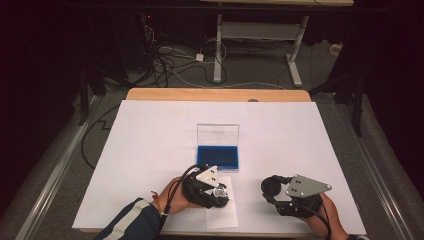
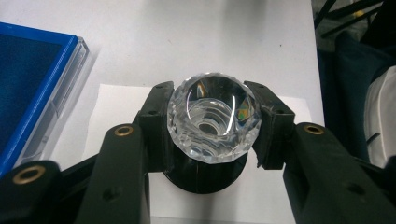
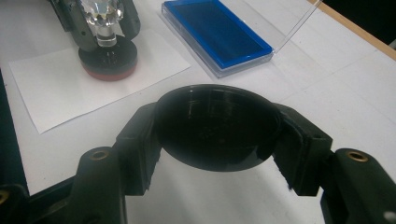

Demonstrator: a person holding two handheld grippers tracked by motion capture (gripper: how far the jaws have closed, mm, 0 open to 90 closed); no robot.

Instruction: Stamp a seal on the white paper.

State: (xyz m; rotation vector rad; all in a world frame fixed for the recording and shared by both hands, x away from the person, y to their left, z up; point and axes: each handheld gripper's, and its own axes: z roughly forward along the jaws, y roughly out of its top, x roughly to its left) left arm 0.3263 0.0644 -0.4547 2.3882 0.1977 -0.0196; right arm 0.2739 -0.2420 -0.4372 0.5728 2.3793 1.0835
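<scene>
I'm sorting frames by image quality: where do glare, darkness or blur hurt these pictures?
High view: white table cover evenly lit, surroundings almost black. Left gripper view: faceted crystal knob sharp, with bright reflections; blue case softer. Right gripper view: black cap swallows detail; left gripper farther off is slightly soft.

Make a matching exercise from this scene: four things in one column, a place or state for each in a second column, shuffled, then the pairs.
Things:
1. faceted crystal knob
2. black round cap
3. blue case
4. small paper sheet

Places or states:
A. lid standing open
B. clamped in the right gripper
C. lying under the black base
D. clamped in the left gripper

Pairs: 1-D, 2-B, 3-A, 4-C
</scene>
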